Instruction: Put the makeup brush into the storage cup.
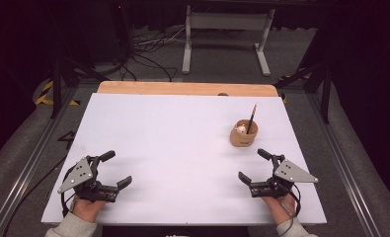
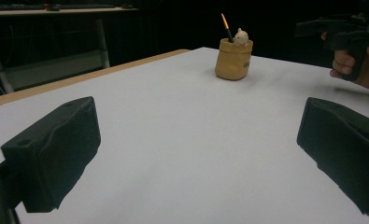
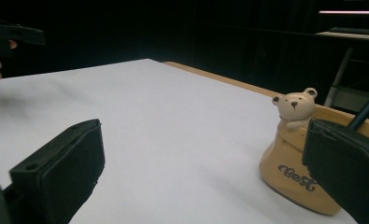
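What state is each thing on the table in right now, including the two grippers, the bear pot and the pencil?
Left gripper: open, jaws wide apart, holding nothing, low over the white table.
Right gripper: open, holding nothing, just short of the pot.
Bear pot: upright on the table, untouched.
Pencil: standing in the pot, leaning on its rim.

A desk (image 1: 182, 148) with a white top and a bare wooden strip (image 1: 187, 88) along its far edge carries one thing: a tan bear-figure pen holder (image 1: 243, 133), standing upright on the right side, toward the far half. A pencil (image 1: 252, 118) leans inside it, tip slanting up and right.
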Available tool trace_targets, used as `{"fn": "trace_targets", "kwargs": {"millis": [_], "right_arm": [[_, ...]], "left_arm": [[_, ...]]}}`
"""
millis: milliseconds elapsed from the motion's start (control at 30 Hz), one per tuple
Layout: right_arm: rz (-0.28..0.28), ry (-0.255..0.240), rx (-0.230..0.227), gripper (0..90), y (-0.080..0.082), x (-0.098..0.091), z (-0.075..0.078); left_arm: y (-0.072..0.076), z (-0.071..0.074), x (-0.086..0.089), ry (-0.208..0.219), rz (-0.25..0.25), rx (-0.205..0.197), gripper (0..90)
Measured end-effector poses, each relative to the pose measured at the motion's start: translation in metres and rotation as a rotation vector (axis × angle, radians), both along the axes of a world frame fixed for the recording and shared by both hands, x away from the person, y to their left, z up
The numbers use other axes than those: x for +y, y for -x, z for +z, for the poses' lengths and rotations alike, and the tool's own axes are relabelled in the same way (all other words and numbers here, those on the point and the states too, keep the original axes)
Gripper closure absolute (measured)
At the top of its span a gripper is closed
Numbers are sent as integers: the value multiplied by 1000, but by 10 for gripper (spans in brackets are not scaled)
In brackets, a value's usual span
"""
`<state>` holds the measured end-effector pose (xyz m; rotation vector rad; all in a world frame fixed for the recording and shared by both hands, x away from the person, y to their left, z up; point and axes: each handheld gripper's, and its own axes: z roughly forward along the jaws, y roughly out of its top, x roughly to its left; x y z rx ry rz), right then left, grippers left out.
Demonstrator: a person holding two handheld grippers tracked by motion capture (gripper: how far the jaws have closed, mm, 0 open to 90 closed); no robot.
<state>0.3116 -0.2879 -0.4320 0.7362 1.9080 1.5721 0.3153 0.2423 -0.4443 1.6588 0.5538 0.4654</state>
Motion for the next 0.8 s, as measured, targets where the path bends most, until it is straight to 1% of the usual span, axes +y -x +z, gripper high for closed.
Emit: {"fn": "trace_targets", "kwargs": {"millis": [67, 167, 367, 400, 467, 500, 533, 567, 800], "right_arm": [[-6, -2, 9, 0, 0, 2, -3], [-10, 9, -2, 0, 0, 6, -5], [-4, 37, 21, 0, -3, 13, -14], [-3, 36, 20, 0, -3, 13, -15], [-16, 35, 17, 0, -3, 13, -15], [-18, 33, 15, 0, -3, 13, -15], [-20, 29, 14, 0, -3, 12, -15], [-23, 29, 15, 0, -3, 12, -15], [-22, 28, 14, 0, -3, 13, -16]], "left_arm": [[0, 0, 0, 1, -2, 3, 1], [0, -2, -1, 6, -6, 14, 1], [-1, -3, -3, -1, -15, 9, 2], [-1, -3, -4, 1, -15, 14, 2], [-1, -3, -3, -5, -16, 13, 2], [-1, -4, -3, 1, -13, 16, 2], [-2, -4, -2, -4, -13, 11, 2], [-2, -4, -3, 4, -13, 19, 2], [-3, -5, -2, 10, -11, 21, 2]]}}
